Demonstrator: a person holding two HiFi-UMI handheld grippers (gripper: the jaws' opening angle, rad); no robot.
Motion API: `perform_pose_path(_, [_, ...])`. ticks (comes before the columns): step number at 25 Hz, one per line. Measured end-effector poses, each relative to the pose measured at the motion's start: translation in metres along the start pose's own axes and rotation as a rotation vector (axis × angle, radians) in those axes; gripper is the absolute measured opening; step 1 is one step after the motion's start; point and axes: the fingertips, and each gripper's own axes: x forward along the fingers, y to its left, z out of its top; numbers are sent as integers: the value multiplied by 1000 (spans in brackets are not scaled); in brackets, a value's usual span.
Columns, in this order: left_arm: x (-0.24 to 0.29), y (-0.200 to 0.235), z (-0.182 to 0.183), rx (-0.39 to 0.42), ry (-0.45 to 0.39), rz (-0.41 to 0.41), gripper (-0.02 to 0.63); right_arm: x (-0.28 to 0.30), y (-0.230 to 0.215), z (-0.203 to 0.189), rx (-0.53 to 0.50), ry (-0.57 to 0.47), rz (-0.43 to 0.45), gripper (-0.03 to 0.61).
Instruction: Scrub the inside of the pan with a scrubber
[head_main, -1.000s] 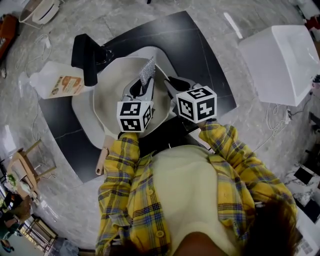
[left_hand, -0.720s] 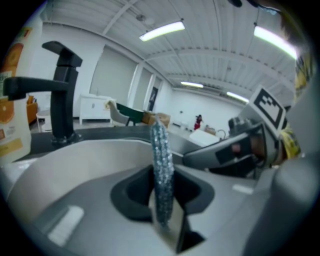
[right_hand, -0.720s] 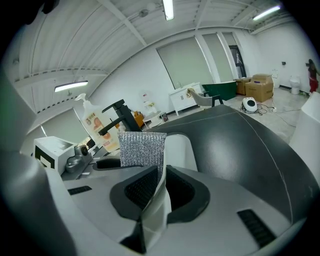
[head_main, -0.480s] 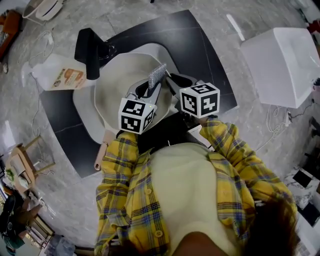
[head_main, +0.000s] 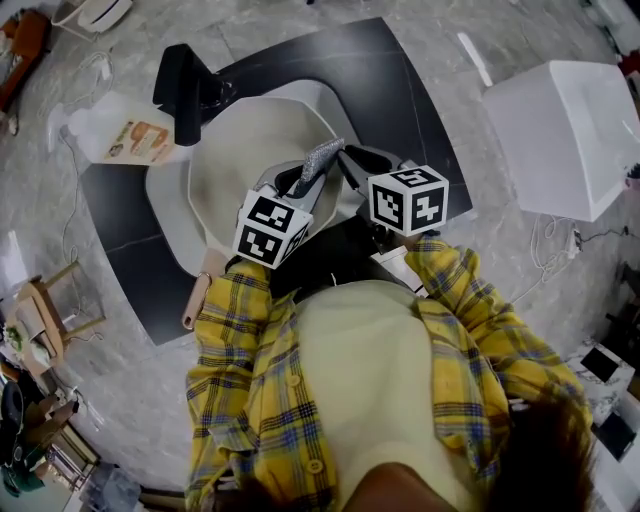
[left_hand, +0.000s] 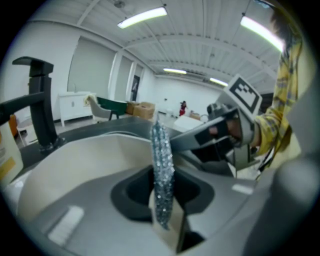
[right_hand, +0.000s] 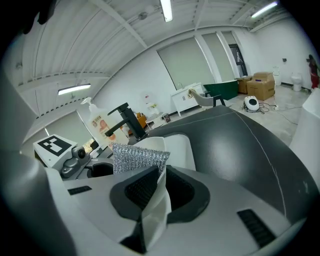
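Observation:
A cream pan (head_main: 240, 160) with a wooden handle (head_main: 195, 300) lies in the sink. My left gripper (head_main: 305, 180) is shut on a silver mesh scrubber (head_main: 322, 158), held over the pan's near right side. In the left gripper view the scrubber (left_hand: 162, 170) stands edge-on between the jaws of the left gripper (left_hand: 162, 205), above the pan's pale inside (left_hand: 90, 160). My right gripper (head_main: 350, 165) is shut on the pan's rim (right_hand: 172, 147), a thin cream wall pinched between the jaws of the right gripper (right_hand: 155, 185). The scrubber (right_hand: 137, 156) shows just behind them.
A black faucet (head_main: 185, 90) rises at the sink's far left, with a soap bottle (head_main: 120, 140) beside it. The sink sits in a black counter (head_main: 400, 90). A white box (head_main: 570, 130) stands on the floor to the right.
The left gripper has swung the scrubber to the right, tilting it lower toward the right gripper. The right gripper has kept its hold on the rim.

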Motion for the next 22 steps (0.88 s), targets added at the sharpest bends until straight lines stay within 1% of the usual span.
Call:
perform_pose_path(7, [-8, -11, -10, 19, 54, -12, 91, -21, -3, -5, -13, -1, -6, 18])
perform_pose_path(13, [-18, -21, -19, 48, 96, -45, 91, -29, -10, -8, -4, -4, -27, 18])
perform_pose_path(19, [-30, -29, -29, 96, 143, -80, 91, -24, 4, -2, -25, -13, 1, 18])
perform_pose_path(22, [-34, -35, -32, 125, 152, -104, 91, -21, 10, 1, -36, -19, 15, 18])
